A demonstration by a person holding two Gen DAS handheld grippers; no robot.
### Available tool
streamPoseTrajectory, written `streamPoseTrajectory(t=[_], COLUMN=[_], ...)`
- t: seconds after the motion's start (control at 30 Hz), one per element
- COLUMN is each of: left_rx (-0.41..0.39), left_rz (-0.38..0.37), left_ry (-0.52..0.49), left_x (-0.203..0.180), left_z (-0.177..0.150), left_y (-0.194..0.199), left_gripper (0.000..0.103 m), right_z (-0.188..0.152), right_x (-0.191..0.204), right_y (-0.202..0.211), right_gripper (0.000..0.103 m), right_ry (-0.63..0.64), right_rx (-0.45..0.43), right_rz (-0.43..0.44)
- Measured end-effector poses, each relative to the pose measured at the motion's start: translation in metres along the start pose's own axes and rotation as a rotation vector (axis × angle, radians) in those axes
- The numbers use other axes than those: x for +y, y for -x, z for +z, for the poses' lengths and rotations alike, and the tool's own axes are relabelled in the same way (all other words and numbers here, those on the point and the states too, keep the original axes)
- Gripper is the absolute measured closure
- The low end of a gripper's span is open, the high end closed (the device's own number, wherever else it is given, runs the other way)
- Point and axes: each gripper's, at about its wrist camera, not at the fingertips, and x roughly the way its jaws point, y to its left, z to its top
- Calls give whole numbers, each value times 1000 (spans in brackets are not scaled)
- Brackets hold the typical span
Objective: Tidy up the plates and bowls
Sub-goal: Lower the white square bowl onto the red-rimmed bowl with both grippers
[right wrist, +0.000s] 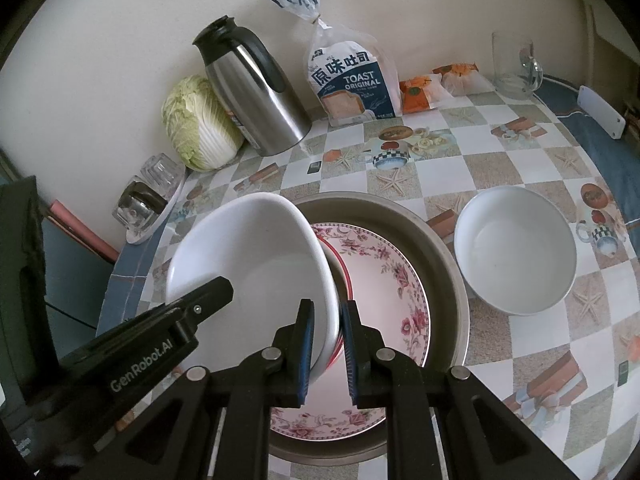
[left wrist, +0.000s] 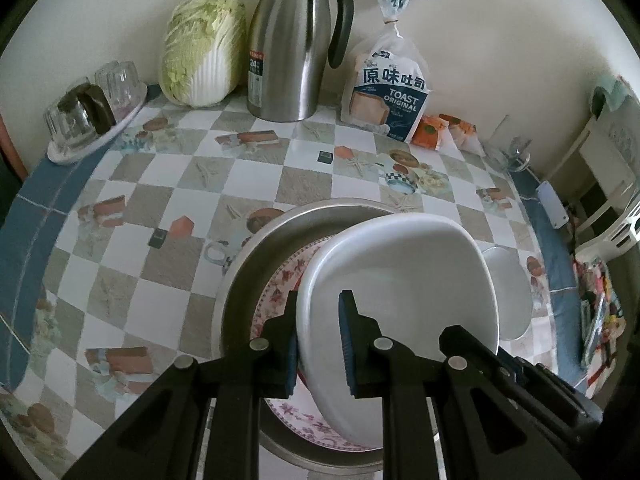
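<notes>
Counted on the bench [right wrist: 500,152]

Two white bowls [right wrist: 248,256] [right wrist: 516,248], one floral plate [right wrist: 384,264] and one metal basin [right wrist: 444,248] were counted. One steel jug [right wrist: 256,92], one cabbage [right wrist: 196,124], one bag of toast [right wrist: 352,80], two orange packets [right wrist: 420,92] [right wrist: 460,76] and one glass mug [right wrist: 516,64] were also counted.

1. Cabbage [left wrist: 204,50] at eleven o'clock, against the wall.
2. Steel jug [left wrist: 294,46] at twelve, beside it.
3. Toast bag [left wrist: 386,88] at one.
4. Upturned glasses [left wrist: 86,114] at ten.
5. Glass mug [right wrist: 516,66] at two on the worktop [left wrist: 192,184].
</notes>
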Motion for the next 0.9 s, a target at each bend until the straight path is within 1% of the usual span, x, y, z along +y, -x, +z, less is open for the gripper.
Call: streamPoseTrajectory(t=[0.07, 0.13, 0.2, 0.63, 0.9], left_rx=[-8, -20, -28, -9, -23], left_rz=[16, 58, 80, 111, 125], left_ry=[-18, -57, -81, -92, -88], left_x=[-3, -9, -13, -11, -10], left_z=[0, -1, -1, -3, -3], left_y=[1, 3, 4, -4, -3], left_gripper=[86, 86, 86, 86, 86], right_z=[0, -1, -1, -2, -2], right_x=[1, 2, 2, 4, 4], right_y=[0, 0, 0, 0, 0], right_gripper=[87, 87, 87, 87, 86], right_ry=[8, 13, 16, 27, 23], right_rx=[0, -2, -1, -6, -6], right_rz=[-6, -14, -14, -25, -21])
